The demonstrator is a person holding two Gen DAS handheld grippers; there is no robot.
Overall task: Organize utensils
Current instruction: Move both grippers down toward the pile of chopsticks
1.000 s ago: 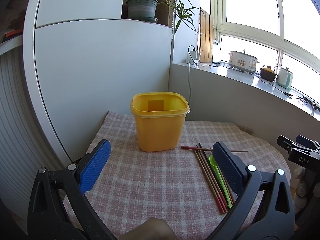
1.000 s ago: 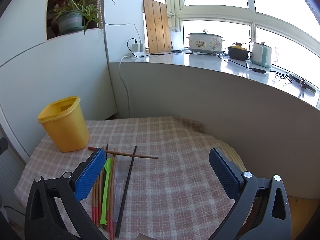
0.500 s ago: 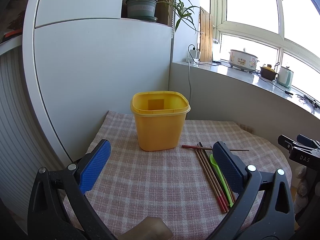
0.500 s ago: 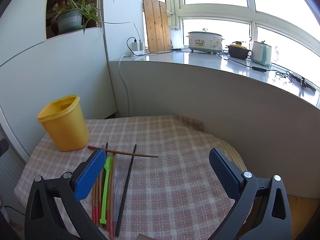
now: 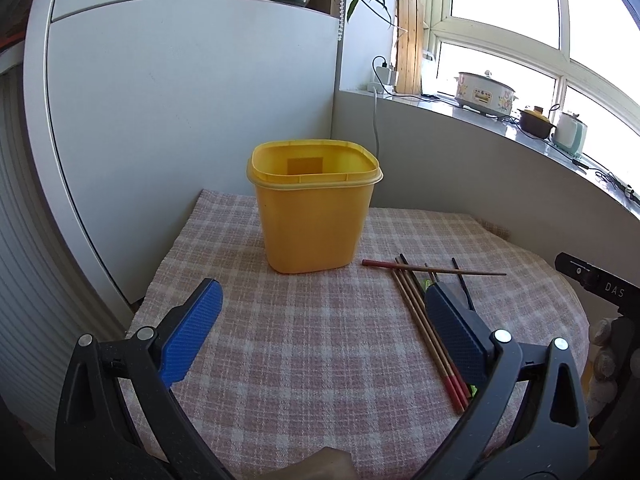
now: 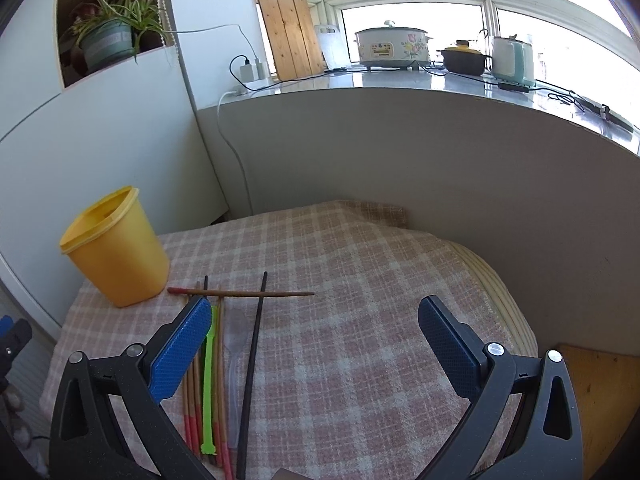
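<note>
Both grippers are spread wide and empty above the checked tablecloth. The right gripper hangs with its left pad over the wooden chopsticks and green spoon. Farther off, the left gripper faces the upright yellow container.

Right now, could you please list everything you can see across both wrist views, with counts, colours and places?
Container: one, yellow, upright and empty on the cloth's far left.
Chopsticks: several brown with red ends, lying side by side; exact count unclear.
Crossing chopstick: one, brown, red end, laid across the others.
Black chopsticks: at least two, beside the bundle.
Green spoon: one, among the chopsticks.
Clear spoon: one, translucent, beside the green one.
Cloth: one, pink plaid, covering the table.
Potted plant: one, green, in a shelf niche.
Cookers and kettle: three, on the windowsill.
Left gripper: open, empty.
Right gripper: open, empty.
</note>
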